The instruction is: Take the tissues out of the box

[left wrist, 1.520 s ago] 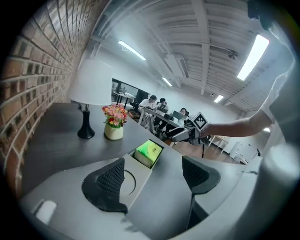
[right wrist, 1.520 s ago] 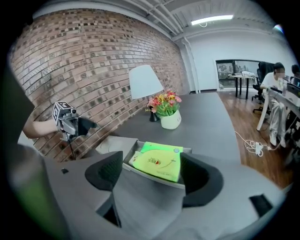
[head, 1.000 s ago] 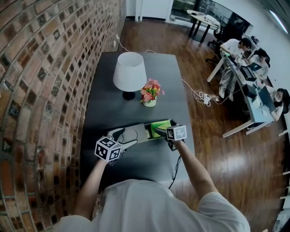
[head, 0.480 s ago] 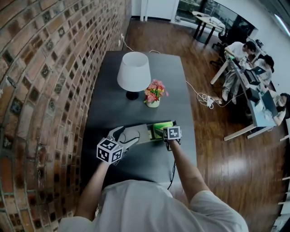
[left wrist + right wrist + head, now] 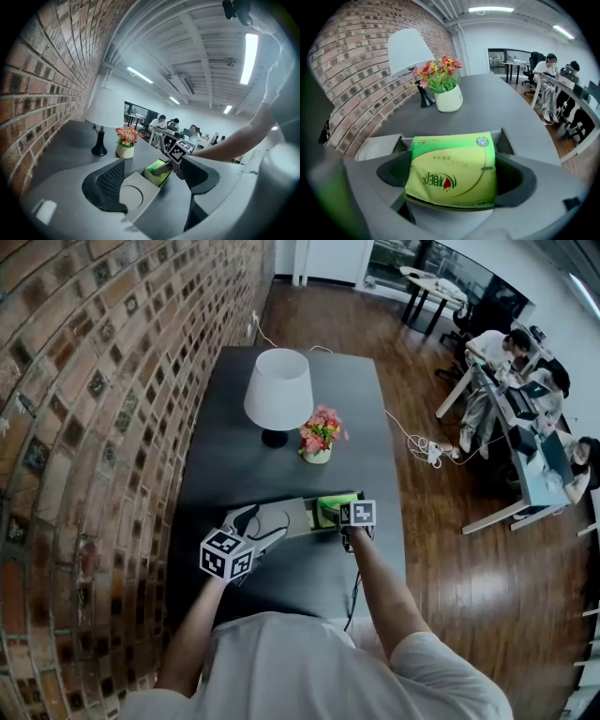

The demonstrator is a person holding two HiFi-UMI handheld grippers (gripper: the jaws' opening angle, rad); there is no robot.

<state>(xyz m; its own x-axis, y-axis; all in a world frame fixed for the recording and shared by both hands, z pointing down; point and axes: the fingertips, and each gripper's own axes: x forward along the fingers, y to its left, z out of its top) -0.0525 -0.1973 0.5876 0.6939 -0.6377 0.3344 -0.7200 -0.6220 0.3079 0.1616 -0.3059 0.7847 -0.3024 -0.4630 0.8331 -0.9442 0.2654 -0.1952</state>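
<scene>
Closing on the green tissue pack, the right gripper has its 2 jaws against the pack's sides, the pack filling their gap, while the left gripper holds its 2 jaws wide around the grey box, the pack lying just beyond them.

Open-plan office: brick wall, wood floor, people at shared desks.
</scene>
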